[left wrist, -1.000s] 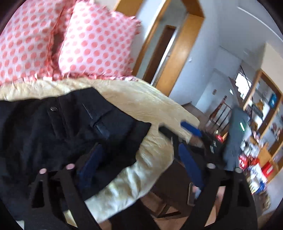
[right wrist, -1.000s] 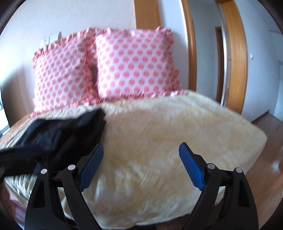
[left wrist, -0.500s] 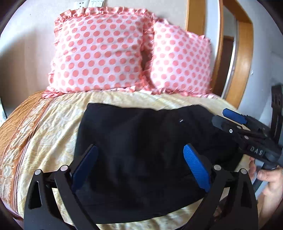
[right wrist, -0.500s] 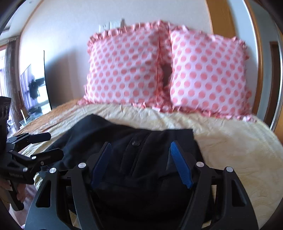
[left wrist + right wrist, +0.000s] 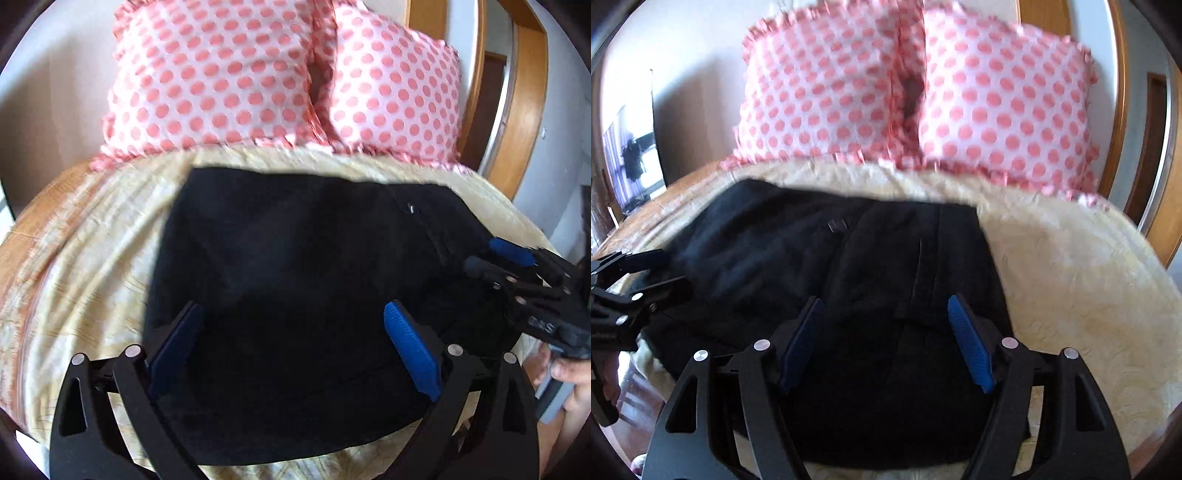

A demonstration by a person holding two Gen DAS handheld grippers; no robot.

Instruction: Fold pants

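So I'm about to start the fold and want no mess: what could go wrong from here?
The black pants lie close to the near edge of the yellow bedspread; a pull toward you could drag them off. Both the left gripper and right gripper are open over plain cloth, so a pinch may catch only the top layer. The two grippers sit close and could collide.

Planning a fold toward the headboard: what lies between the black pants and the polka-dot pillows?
Only bare yellow bedspread separates the pants from the pillows; both wrist views show it.
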